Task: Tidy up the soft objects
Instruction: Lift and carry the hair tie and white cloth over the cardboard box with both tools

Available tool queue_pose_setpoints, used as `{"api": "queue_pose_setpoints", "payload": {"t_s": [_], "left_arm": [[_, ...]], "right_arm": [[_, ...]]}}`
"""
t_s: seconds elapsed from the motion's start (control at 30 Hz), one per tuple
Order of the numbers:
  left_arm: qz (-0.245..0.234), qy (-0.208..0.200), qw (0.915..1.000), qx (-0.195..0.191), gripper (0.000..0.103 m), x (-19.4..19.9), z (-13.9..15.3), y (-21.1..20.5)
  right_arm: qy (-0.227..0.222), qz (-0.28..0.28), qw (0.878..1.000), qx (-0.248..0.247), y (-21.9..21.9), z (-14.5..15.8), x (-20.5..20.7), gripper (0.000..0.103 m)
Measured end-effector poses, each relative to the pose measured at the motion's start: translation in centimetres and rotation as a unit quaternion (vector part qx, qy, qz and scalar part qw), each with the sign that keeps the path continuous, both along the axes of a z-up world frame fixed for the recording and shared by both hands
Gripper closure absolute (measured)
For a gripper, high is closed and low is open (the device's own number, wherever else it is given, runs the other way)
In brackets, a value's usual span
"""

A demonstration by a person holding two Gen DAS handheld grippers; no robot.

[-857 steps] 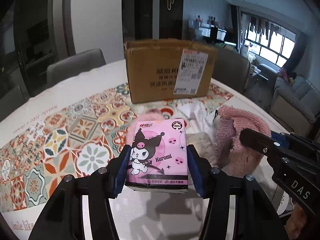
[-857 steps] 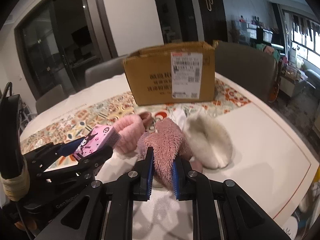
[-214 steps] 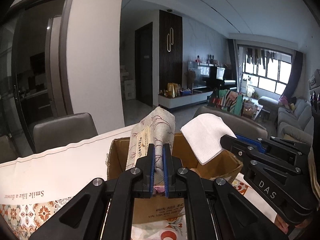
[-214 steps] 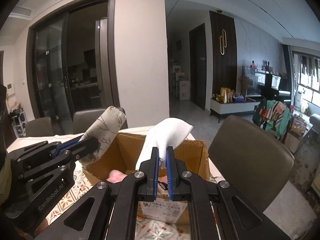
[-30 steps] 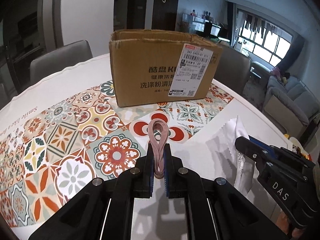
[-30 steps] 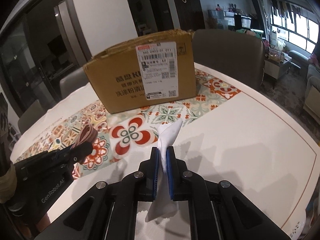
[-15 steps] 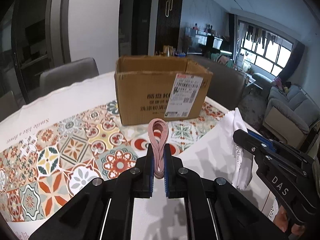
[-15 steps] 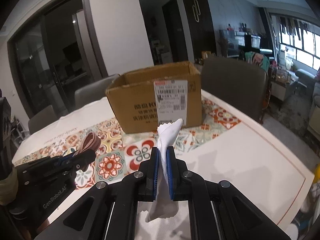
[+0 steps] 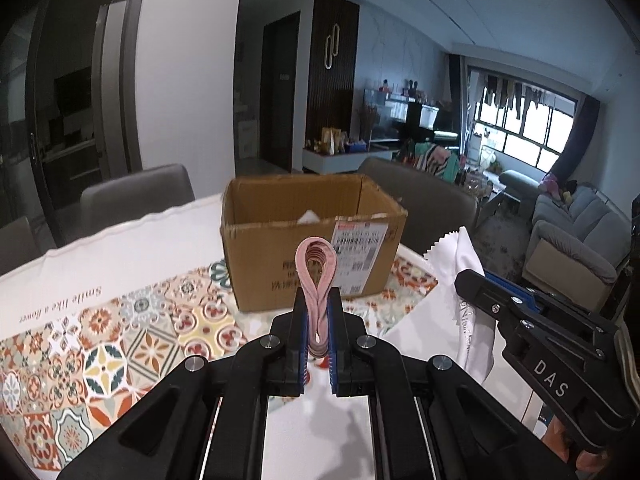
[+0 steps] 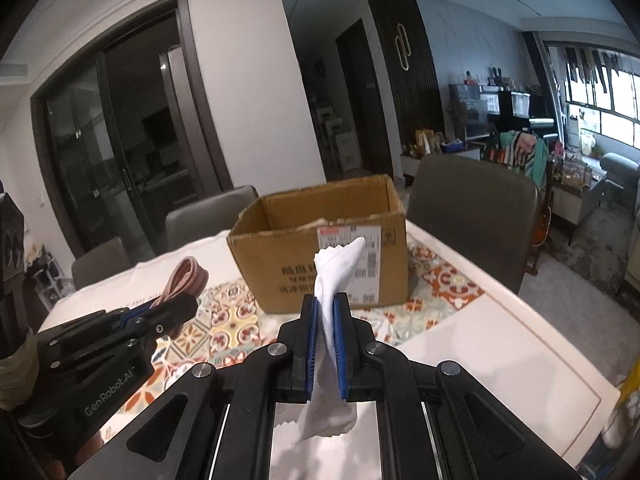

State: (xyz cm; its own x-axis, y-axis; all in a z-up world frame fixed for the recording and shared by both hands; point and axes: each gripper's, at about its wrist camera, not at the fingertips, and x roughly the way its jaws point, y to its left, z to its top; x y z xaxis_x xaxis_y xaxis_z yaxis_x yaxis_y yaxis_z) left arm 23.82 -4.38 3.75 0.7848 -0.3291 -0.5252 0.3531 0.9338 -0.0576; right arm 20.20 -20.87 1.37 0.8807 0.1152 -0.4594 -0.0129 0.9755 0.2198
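Note:
My left gripper [image 9: 317, 300] is shut on a looped pink band [image 9: 315, 264], which stands up between the blue pads above the table. The right gripper [image 10: 326, 304] is shut on a white cloth [image 10: 334, 276] with a zigzag edge; its lower end hangs below the fingers. Straight ahead of both stands an open cardboard box [image 9: 304, 248] [image 10: 320, 248] with a shipping label, something white showing inside. In the right wrist view the left gripper [image 10: 172, 308] and the pink band [image 10: 186, 278] appear at the left; in the left wrist view the right gripper [image 9: 472, 280] holds the white cloth [image 9: 464, 280] at the right.
The box sits on a patterned tile runner [image 9: 120, 344] over a white table [image 10: 500, 360]. Grey chairs [image 9: 136, 196] [image 10: 472, 208] stand behind the table. A sofa [image 9: 572, 236] and cluttered living room lie beyond at the right.
Both grippers have risen with their loads, and the view has tilted up: the box's open top and inside now show, where earlier only its front face did.

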Motion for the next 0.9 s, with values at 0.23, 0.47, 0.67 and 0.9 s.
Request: {"api": "queue_pose_setpoints", "payload": {"t_s": [0.23,0.47,0.67,0.9], "left_arm": [[-0.003,-0.026,0.9996,0.0,0.093,0.9,1.9,-0.6],[-0.006,-0.047,0.9989,-0.003,0.093,2.3,3.4,-0.9],[-0.004,-0.06,0.9982,-0.003,0.093,3.5,4.1,-1.0],[-0.004,-0.069,0.9976,-0.001,0.093,4.9,4.4,-1.3]], "right_arm": [[-0.026,-0.001,1.0,0.004,-0.7,1.8,0.8,0.093],[-0.049,0.002,0.999,0.005,-1.2,3.4,2.1,0.093],[-0.066,0.003,0.998,0.001,-1.4,4.2,3.4,0.093],[-0.086,0.006,0.996,-0.005,-1.4,5.1,4.8,0.093]]}}
